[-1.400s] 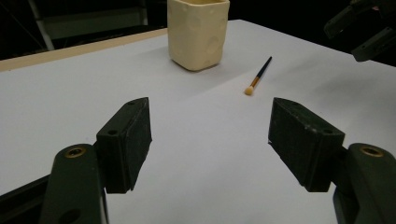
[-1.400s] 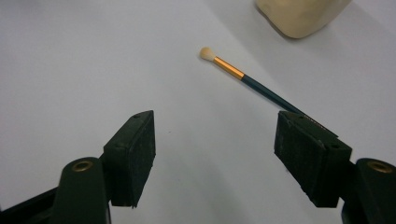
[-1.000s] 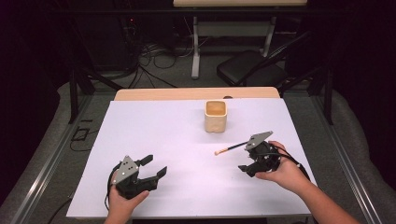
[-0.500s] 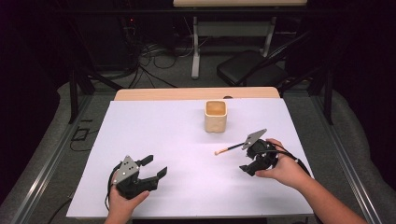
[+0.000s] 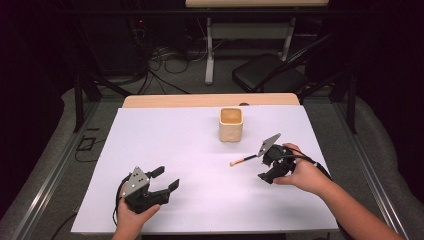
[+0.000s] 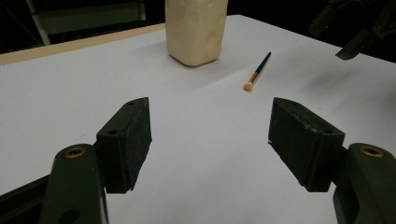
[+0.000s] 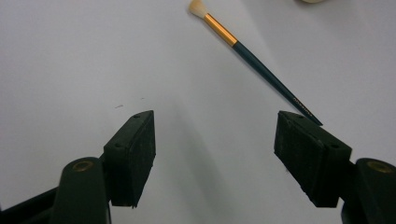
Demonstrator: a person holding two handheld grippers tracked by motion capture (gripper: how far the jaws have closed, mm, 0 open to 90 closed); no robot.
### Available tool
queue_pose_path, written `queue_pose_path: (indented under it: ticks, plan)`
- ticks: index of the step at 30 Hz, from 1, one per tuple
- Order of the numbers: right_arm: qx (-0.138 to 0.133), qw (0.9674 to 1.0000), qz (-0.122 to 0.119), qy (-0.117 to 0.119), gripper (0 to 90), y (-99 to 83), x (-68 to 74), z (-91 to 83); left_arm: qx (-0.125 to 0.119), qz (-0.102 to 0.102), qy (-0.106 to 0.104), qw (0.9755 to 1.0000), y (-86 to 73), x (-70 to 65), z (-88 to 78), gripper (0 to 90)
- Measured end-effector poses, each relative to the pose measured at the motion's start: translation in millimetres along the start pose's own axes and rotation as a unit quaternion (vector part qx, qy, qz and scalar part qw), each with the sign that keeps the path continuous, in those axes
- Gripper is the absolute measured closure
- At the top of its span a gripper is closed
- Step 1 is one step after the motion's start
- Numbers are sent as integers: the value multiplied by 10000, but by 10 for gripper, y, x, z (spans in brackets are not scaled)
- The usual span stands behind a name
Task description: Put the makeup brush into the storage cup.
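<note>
Approaching stage: right tongs (image 7: 215,140), wide open and empty, are held just short of the paintbrush (image 7: 254,58) lying on the tabletop (image 5: 175,145). Left tongs (image 6: 210,135) are likewise wide open, empty. Next, a short advance and closure on the handle is judged necessary.

Counted on the worktop (image 5: 170,145): one paintbrush (image 5: 244,159), one cream cup (image 5: 231,124), and two hand-held grippers, left gripper (image 5: 162,185) and right gripper (image 5: 266,165).

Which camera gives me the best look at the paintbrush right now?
The right gripper view: the paintbrush lies close ahead, with pale bristles, gold ferrule and dark handle all sharp, its handle end by one jaw of the open right gripper. The left gripper view shows it small beside the cream cup; the high view shows a thin sliver.
</note>
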State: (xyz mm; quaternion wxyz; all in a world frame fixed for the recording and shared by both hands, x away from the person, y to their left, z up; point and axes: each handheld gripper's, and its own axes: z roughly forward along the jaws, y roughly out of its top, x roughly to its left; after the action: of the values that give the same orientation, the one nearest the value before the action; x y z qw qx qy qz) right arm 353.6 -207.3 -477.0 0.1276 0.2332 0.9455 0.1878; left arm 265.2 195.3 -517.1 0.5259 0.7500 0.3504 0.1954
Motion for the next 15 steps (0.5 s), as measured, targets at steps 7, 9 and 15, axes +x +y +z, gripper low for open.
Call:
queue_pose_path:
  ticks: [7,9,15]
  plan:
    - [102,9999,-101,-23,290,81,-52,18,13,2,6,10000,-1,0,0,300]
    - [85,9999,-148,-20,289,98,-77,38,9,8,-4,10000,-2,0,2,299]
    - [150,9998,-145,-39,289,142,-134,75,13,4,-1,10000,-2,2,1,299]
